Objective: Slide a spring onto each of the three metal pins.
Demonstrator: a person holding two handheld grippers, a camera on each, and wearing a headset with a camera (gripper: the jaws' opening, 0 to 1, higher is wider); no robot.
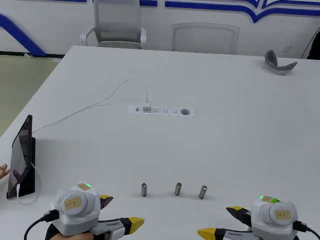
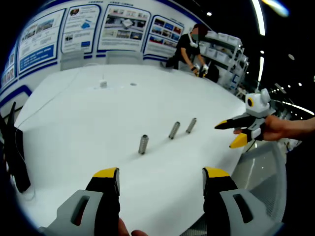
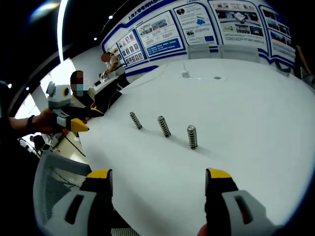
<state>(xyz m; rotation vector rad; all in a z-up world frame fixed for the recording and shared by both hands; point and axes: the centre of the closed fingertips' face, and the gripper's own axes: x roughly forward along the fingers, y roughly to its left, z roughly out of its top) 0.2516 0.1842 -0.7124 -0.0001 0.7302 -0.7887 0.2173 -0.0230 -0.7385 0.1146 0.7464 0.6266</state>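
Pins point(image 1: 177, 189) stand ahead — between left gripper point(image 1: 122, 211) and right gripper point(image 1: 217, 220).

Three pins point(image 1: 178, 188) in row on table point(image 1: 240, 150) — power strip point(image 1: 161, 110) behind, tablet point(image 1: 21, 157) far left.

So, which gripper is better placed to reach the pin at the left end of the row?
Left, probably. The left gripper is open and nearest that pin; the right gripper sits past the row's other end.
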